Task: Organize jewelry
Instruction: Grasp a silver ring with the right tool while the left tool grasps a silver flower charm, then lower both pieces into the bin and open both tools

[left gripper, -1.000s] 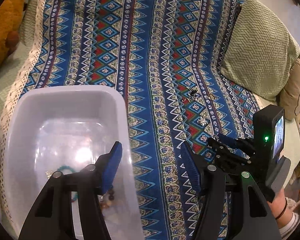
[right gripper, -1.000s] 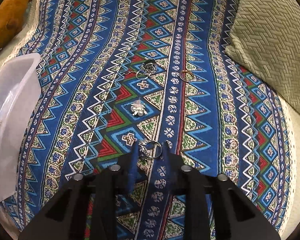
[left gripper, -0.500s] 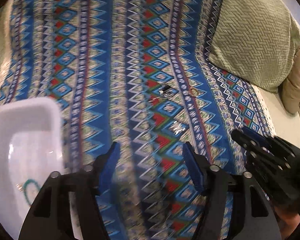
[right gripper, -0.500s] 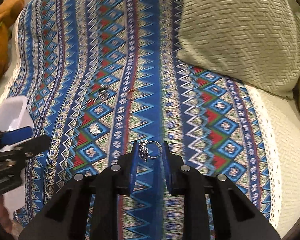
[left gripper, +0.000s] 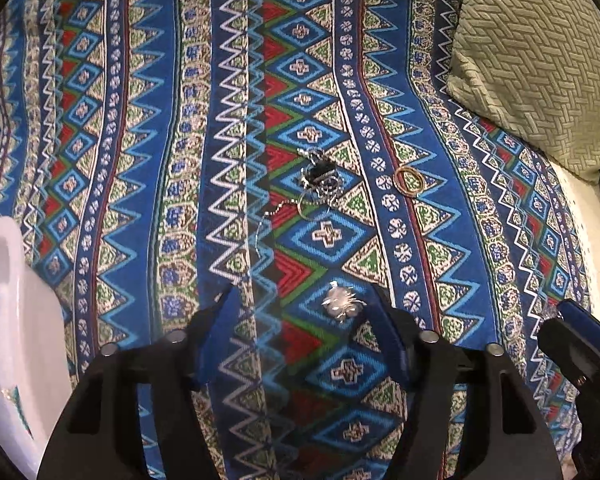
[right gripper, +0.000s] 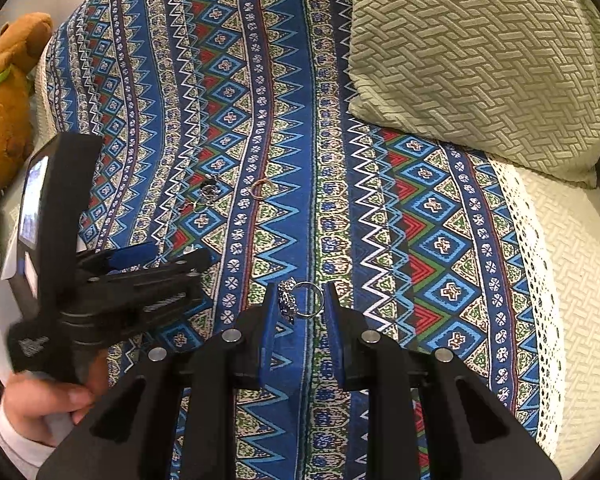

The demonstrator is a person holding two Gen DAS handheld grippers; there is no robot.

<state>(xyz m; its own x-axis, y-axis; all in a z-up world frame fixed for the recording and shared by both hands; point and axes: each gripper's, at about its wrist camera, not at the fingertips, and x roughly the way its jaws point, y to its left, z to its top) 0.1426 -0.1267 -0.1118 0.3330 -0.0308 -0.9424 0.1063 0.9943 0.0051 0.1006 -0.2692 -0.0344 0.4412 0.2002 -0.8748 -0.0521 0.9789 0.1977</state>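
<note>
Right wrist view: a silver ring (right gripper: 302, 300) is clamped between the narrowly set jaws of the right gripper (right gripper: 300, 304), above the patterned blanket (right gripper: 440, 240). The left gripper (left gripper: 304, 316) is seen with jaws about half open and closing, nothing pinched; a silver brooch (left gripper: 342, 304) lies on the blanket between its fingers. A tangled chain (left gripper: 318, 180) and a gold band (left gripper: 409, 181) lie beyond, and a white tub (left gripper: 12, 320) stands at left.

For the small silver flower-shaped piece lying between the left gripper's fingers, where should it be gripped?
Grip the silver flower piece across its outer edges, coming straight down from above: it lies flat on the patterned blanket, so only the rim offers purchase. The left gripper straddles it, jaws closing.
</note>
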